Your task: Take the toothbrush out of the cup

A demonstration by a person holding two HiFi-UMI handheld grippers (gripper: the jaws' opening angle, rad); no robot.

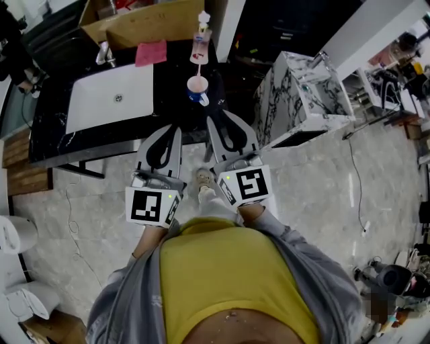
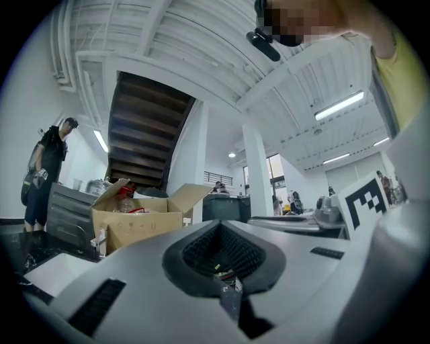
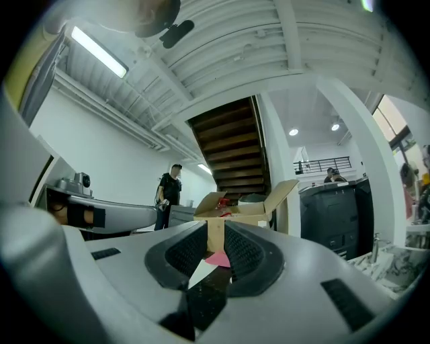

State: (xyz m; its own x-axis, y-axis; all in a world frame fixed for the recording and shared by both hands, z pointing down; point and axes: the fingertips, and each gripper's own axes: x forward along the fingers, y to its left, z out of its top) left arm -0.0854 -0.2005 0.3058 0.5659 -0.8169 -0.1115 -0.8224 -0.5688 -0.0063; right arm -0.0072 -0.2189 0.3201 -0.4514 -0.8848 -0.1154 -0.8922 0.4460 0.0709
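Observation:
In the head view a small pale cup [image 1: 197, 85] with a blue handle stands on the black counter [image 1: 173, 80], right of the sink. The toothbrush [image 1: 200, 41] stands upright in it, its white head at the top. Both grippers are held side by side in front of the counter's edge, short of the cup. My left gripper [image 1: 177, 129] has its jaws together with nothing in them. My right gripper [image 1: 212, 121] shows a narrow gap between its jaws, also with nothing in it. Neither gripper view shows the cup or the toothbrush.
A white sink [image 1: 111, 97] with a faucet [image 1: 104, 54] lies left of the cup, a pink cloth [image 1: 151, 52] behind it, and an open cardboard box [image 1: 144, 20] at the back. A marble-patterned block [image 1: 302, 94] stands to the right. A person in black [image 3: 168, 195] stands beyond the counter.

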